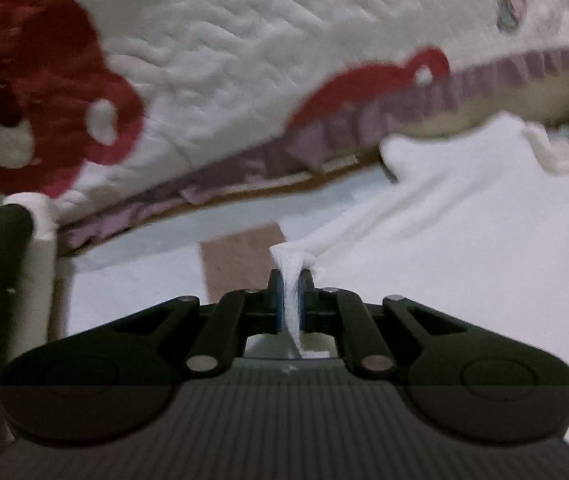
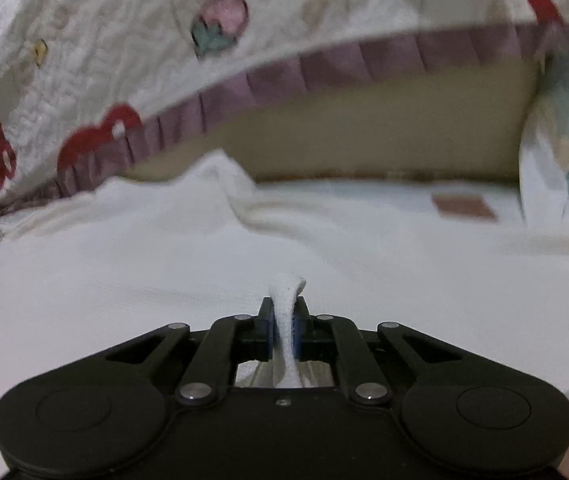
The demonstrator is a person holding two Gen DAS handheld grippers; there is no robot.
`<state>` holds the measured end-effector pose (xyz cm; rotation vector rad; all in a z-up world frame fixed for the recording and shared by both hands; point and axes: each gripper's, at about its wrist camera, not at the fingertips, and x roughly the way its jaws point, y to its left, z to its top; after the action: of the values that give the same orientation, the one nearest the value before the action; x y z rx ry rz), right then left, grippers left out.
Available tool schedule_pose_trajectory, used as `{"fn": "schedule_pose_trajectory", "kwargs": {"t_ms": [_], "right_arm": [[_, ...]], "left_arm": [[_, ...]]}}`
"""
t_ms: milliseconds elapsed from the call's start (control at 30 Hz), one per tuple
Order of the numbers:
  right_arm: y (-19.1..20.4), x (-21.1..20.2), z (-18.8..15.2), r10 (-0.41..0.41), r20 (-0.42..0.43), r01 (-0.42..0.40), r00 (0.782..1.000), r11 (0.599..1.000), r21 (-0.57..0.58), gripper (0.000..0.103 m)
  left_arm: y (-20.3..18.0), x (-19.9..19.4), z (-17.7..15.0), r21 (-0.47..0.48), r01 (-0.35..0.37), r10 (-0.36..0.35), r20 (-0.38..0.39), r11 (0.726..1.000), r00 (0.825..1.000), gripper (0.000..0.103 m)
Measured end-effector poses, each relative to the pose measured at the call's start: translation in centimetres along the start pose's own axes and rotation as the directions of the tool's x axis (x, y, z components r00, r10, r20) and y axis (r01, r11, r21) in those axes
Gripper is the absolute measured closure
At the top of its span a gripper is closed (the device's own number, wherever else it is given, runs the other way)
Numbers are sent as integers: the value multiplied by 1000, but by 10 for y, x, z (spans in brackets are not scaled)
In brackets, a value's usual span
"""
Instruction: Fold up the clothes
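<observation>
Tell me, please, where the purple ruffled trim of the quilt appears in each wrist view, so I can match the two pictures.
Left wrist view: the purple ruffled trim runs diagonally from lower left up to the right edge, above the white garment.
Right wrist view: the trim arcs from lower left up to the upper right, above the garment.
Shared landmark: the brown floor tile.

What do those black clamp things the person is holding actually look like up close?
Both look alike: the left gripper and right gripper are matte black, with two rounded lobes, hinged link bars joined by silver pins, and short fingers lined with blue pads. The left one's body has a ribbed surface.
</observation>
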<state>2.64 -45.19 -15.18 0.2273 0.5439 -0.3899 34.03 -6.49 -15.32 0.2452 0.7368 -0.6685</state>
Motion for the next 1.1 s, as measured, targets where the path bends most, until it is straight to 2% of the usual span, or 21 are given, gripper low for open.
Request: {"fn": "schedule_pose_trajectory", "kwargs": {"t_ms": [33, 67, 167, 200, 233, 267, 300, 400, 433, 533, 633, 733, 800, 900, 1000, 1100], "right_arm": [[2, -3, 7, 6, 28, -6, 1000, 1000, 0, 94], [4, -2, 13, 17, 43, -16, 999, 1000, -14, 94], [13, 11, 29, 17, 32, -15, 999, 998, -68, 94], [14, 20, 30, -1, 6, 1, 1000, 997, -77, 94], [14, 29, 30, -22, -24, 20, 999, 996, -84, 93], [15, 38, 28, -78, -48, 73, 996, 992, -98, 87], [16, 46, 26, -141, -70, 133, 988, 984, -115, 74], [23, 40, 31, -243, -38, 240, 969, 968, -71, 64], [25, 37, 32, -275, -26, 274, 961, 960, -53, 63], [32, 15, 31, -210, -15, 210, 978, 978, -12, 57], [42, -3, 23, -90, -53, 92, 995, 995, 25, 57], [54, -17, 9, 11, -104, -7, 994, 999, 34, 57], [55, -25, 1, 23, -137, -18, 990, 999, 42, 56], [37, -41, -11, -6, -149, 18, 989, 997, 81, 56], [1, -64, -28, -41, -184, 74, 982, 982, 176, 55], [-28, -88, -44, -35, -274, 94, 961, 974, 206, 55]], "left_arm": [[-3, -2, 3, 30, -13, 13, 0, 999, 1000, 97], [2, 1, 1, 12, -11, 11, -6, 1000, 1000, 97], [10, 12, -11, -43, -16, 15, -38, 999, 999, 97], [9, 14, -14, -47, -21, 20, -25, 999, 999, 97], [7, 16, -18, -51, -26, 26, -12, 998, 1000, 94], [6, 17, -20, -44, -48, 48, -4, 998, 999, 90], [4, 17, -22, -38, -70, 70, 4, 997, 998, 86], [5, 0, -21, -51, -94, 95, 25, 994, 995, 77], [5, -8, -27, -60, -66, 66, 1, 996, 998, 71], [4, -31, -47, -91, 19, -26, -72, 996, 997, 60], [4, -54, -66, -128, 102, -120, -142, 987, 983, 60], [4, -78, -86, -170, 180, -214, -207, 969, 955, 58], [3, -93, -99, -201, 230, -276, -247, 952, 929, 57], [-1, -104, -125, -277, 268, -350, -314, 923, 883, 57], [-5, -115, -144, -389, 298, -434, -331, 872, 838, 55], [-9, -124, -159, -518, 308, -523, -341, 798, 781, 55]]}}
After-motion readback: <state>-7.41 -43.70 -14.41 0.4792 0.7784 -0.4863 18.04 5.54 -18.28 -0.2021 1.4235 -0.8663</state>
